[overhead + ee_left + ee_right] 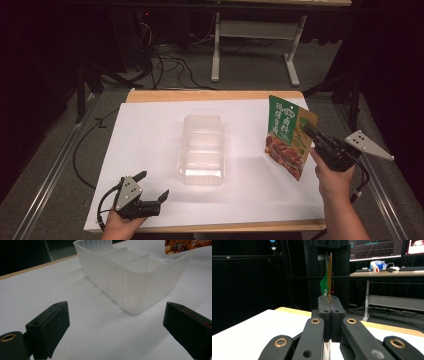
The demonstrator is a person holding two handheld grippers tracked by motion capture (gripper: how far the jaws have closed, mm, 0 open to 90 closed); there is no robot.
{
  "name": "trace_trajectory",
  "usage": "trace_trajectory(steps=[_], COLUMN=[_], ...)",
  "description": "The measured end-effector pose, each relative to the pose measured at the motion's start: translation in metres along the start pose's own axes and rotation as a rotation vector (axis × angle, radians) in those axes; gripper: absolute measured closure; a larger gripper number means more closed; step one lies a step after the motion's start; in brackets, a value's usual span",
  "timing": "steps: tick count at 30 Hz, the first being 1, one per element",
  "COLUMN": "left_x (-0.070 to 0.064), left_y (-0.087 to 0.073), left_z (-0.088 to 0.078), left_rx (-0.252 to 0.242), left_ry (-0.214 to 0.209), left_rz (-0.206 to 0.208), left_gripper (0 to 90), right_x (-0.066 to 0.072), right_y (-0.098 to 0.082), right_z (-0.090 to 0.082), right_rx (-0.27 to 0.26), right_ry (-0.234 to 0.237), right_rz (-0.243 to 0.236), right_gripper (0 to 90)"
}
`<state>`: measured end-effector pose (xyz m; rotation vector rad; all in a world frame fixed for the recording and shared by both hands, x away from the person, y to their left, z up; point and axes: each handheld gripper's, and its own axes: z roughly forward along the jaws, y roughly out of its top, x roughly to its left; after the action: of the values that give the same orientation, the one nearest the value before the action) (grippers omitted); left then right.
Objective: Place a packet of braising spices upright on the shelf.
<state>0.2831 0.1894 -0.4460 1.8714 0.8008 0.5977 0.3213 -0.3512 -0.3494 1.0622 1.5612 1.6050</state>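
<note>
Right gripper view looks along the right tool [329,305], whose two black jaws are pressed together on the edge of a snack packet [327,280] that stands up thin and edge-on between them. From the high view, the right tool [311,135] pinches the green and orange snack packet [288,137] at its right edge; the packet hangs upright and slightly tilted above the right part of the white tabletop [150,150], clear of the surface, to the right of a clear plastic tray [201,150]. The tray sits near the middle of the tabletop and is divided into compartments. At the near left corner, the left tool [153,186] rests low over the tabletop with its jaws spread wide and nothing between them. Left gripper view shows the left tool [115,317] pointing toward a rounded corner of the tray [127,280], a short way off from it.
</note>
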Motion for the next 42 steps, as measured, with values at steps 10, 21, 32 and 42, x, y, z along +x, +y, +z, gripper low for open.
trace_trajectory(steps=[10,21,32,42], left_x=[0.0,-0.001,0.0,0.0], left_y=[0.0,0.001,0.0,-0.001], left_z=[-0.001,-0.001,-0.003,-0.003], left_rx=[-0.002,-0.003,-0.006,-0.009], left_ry=[0.006,0.008,0.002,-0.003], left_rz=[0.0,0.0,0.001,-0.005], left_gripper=[7.2,7.3,7.2,7.2], right_x=[0.005,0.013,0.04,0.07], right_y=[0.001,0.004,0.006,0.02], right_z=[0.0,0.003,0.022,0.041], right_rx=[0.001,-0.008,-0.011,-0.068], right_ry=[0.005,0.056,0.178,0.272], right_rz=[-0.018,-0.02,-0.026,-0.035], right_gripper=[90.0,90.0,90.0,90.0])
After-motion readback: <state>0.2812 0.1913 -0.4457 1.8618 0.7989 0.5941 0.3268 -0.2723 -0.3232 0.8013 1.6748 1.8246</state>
